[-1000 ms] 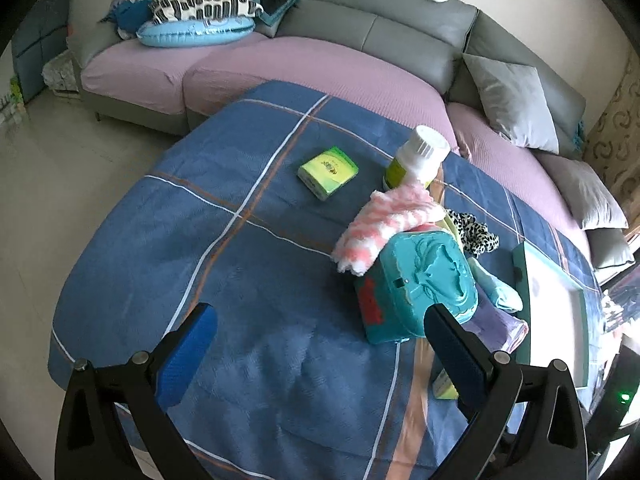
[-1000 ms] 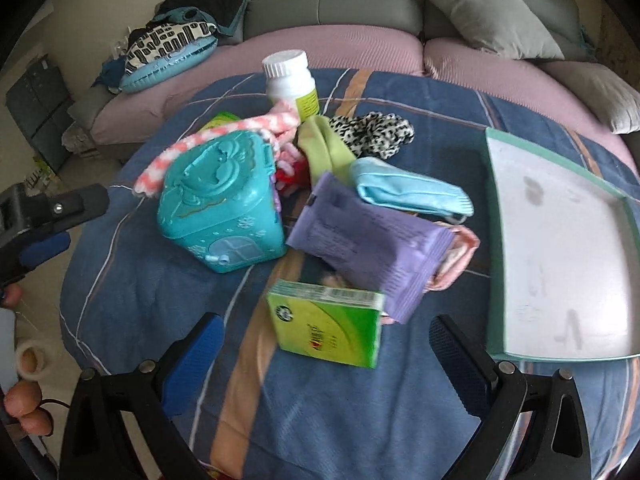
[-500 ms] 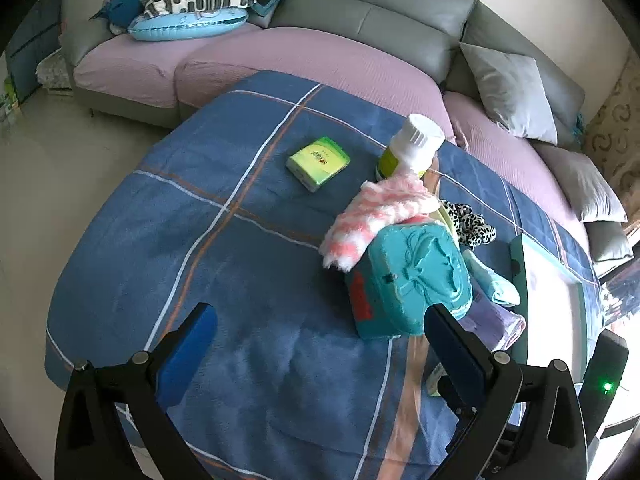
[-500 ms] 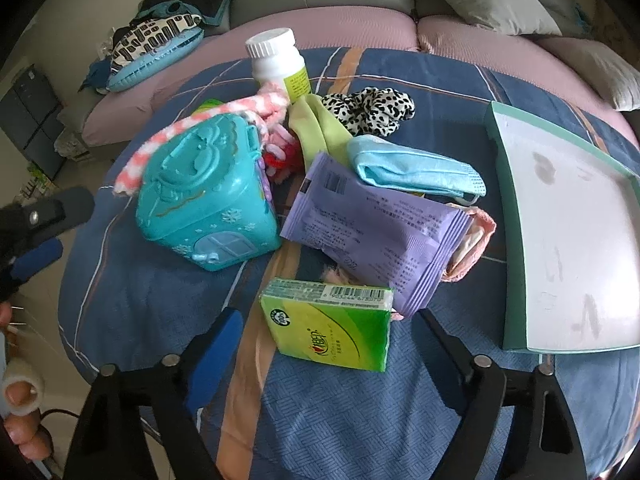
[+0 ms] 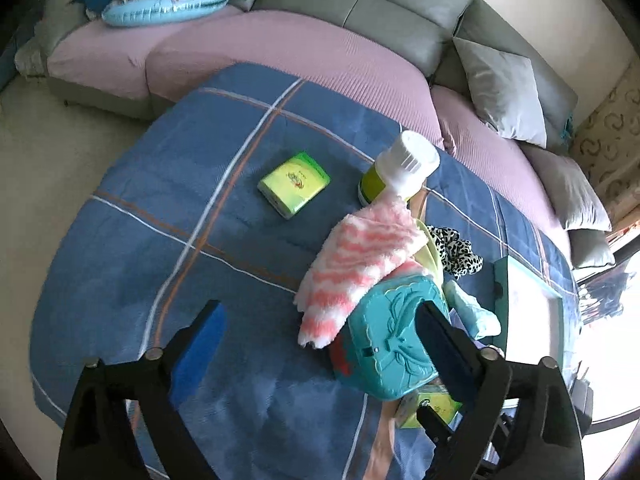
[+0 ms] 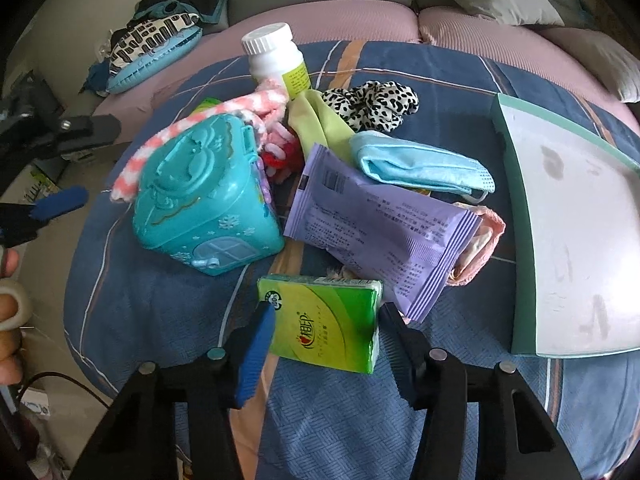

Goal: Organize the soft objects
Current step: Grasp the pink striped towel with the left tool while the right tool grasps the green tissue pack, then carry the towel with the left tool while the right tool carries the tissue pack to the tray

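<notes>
R gripper point(image 6: 326, 320) closing round tissue pack point(image 6: 324, 322)

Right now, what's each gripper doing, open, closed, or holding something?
Left gripper: open, jaws closing, nothing held.
Right gripper: jaws closing around the green tissue pack; a firm grip cannot be told yet.

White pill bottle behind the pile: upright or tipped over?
Upright. The white pill bottle stands on the blue plaid cloth with its ribbed cap on top, the pink-and-white fuzzy sock against its base.
</notes>
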`<action>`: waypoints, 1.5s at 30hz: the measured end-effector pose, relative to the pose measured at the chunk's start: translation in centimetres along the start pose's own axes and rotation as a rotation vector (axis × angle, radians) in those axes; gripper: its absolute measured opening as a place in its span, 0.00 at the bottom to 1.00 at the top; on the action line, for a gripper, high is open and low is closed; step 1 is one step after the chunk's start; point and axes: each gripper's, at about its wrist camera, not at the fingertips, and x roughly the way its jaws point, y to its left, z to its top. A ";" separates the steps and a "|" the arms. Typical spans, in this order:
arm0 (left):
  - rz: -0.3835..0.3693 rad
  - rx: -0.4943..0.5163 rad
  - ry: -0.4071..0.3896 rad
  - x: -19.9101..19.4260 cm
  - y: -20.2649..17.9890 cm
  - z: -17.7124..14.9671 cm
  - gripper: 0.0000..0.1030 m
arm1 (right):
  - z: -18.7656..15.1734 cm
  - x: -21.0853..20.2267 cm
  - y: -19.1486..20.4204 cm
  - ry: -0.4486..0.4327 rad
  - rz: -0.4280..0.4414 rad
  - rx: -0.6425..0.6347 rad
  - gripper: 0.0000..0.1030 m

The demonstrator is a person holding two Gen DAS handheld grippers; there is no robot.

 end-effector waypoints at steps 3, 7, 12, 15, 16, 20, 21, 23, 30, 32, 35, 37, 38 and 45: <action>-0.040 -0.039 0.012 1.1 0.4 0.0 0.90 | 0.0 0.0 -0.2 -0.002 0.006 0.003 0.50; -0.100 -0.087 0.031 2.2 1.1 -0.1 0.66 | 0.1 0.0 -0.2 -0.003 0.014 0.006 0.49; -0.155 -0.137 0.020 2.5 1.7 0.0 0.63 | 0.2 -0.2 -0.1 0.000 0.016 0.003 0.50; -0.172 -0.153 0.022 2.7 1.9 0.2 0.50 | 0.0 -0.2 0.1 -0.003 0.015 0.000 0.50; -0.172 -0.154 0.025 2.8 1.9 0.2 0.49 | 0.0 -0.2 0.1 -0.004 0.013 -0.002 0.50; -0.200 -0.180 0.030 3.3 2.2 0.2 0.36 | 0.1 -0.2 0.6 -0.004 0.010 -0.021 0.67; -0.202 -0.185 0.028 3.4 2.3 0.2 0.35 | 0.0 -0.2 0.7 -0.005 0.008 -0.027 0.67; -0.207 -0.201 0.028 3.6 2.6 0.3 0.28 | 0.1 -0.2 1.1 -0.008 0.000 -0.043 0.68; -0.208 -0.219 0.026 4.1 3.2 0.4 0.11 | 0.4 0.9 2.6 0.014 -0.055 -0.078 0.68; -0.207 -0.225 0.020 4.3 3.5 0.5 0.10 | 0.6 1.2 3.0 0.020 -0.071 -0.082 0.68; -0.202 -0.233 0.015 4.5 3.9 0.4 0.09 | 0.6 1.5 3.5 0.027 -0.086 -0.088 0.68; -0.198 -0.235 0.014 4.7 4.1 0.2 0.09 | 0.4 1.7 3.8 0.028 -0.094 -0.093 0.68; -0.194 -0.237 0.012 4.9 4.3 0.0 0.08 | 0.4 1.8 4.0 0.029 -0.098 -0.094 0.68; -0.174 -0.244 0.019 5.8 5.2 -0.7 0.08 | 0.3 2.1 4.5 0.033 -0.116 -0.111 0.68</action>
